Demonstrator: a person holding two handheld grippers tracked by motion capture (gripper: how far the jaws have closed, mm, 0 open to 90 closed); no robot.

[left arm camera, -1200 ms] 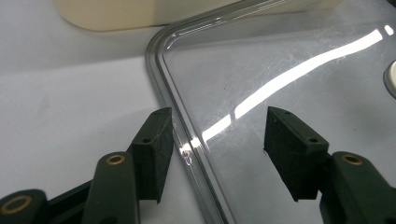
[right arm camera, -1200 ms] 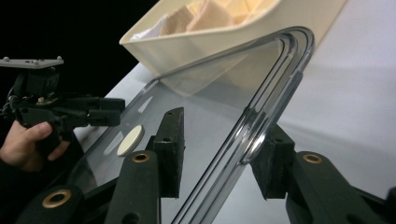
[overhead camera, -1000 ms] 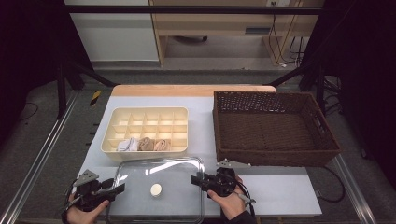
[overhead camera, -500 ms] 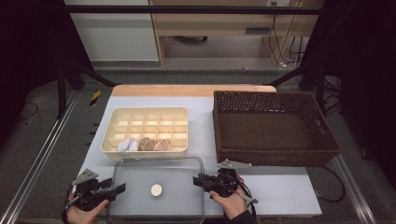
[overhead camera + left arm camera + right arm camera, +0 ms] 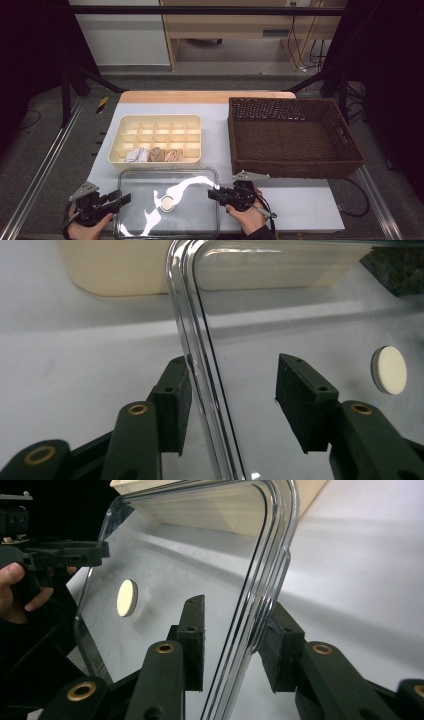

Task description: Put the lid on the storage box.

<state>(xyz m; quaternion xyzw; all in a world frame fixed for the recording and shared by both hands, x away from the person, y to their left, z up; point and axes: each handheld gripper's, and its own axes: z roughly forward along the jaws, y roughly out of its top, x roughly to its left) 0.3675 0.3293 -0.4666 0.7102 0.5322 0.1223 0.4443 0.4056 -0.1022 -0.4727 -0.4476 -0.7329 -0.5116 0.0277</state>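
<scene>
The left gripper [image 5: 232, 400] has its fingers [image 5: 172, 405] spread on either side of the left rim of a clear lid [image 5: 167, 202]. They have just been closing, yet the outer pad only sits against the rim while the inner pad stands well clear of it, so the rim is between them but not pinched. The right gripper [image 5: 235, 645] straddles the lid's right rim the same way. Its fingers [image 5: 192, 640] have also been closing: the outer pad lies close against the rim's small tab, and the inner pad has a narrow gap to the glassy edge. I cannot tell whether it presses firmly.

Seen from above, both hands come in from the near edge, low and nearly level. The left hand [image 5: 87, 222] grips its tool at the lid's near left corner, pointing inward to the right. The right hand [image 5: 247, 215] holds its tool at the lid's right edge, pointing inward to the left.

The lid lies flat on the pale surface [image 5: 300, 200] between the two hands, with a small round white disc [image 5: 167, 203] at its middle. Just beyond it is a cream divided tray [image 5: 155, 132], with rolled cloth items [image 5: 152, 155] in its nearest row. A dark wicker basket [image 5: 295, 170] stands to the right.
</scene>
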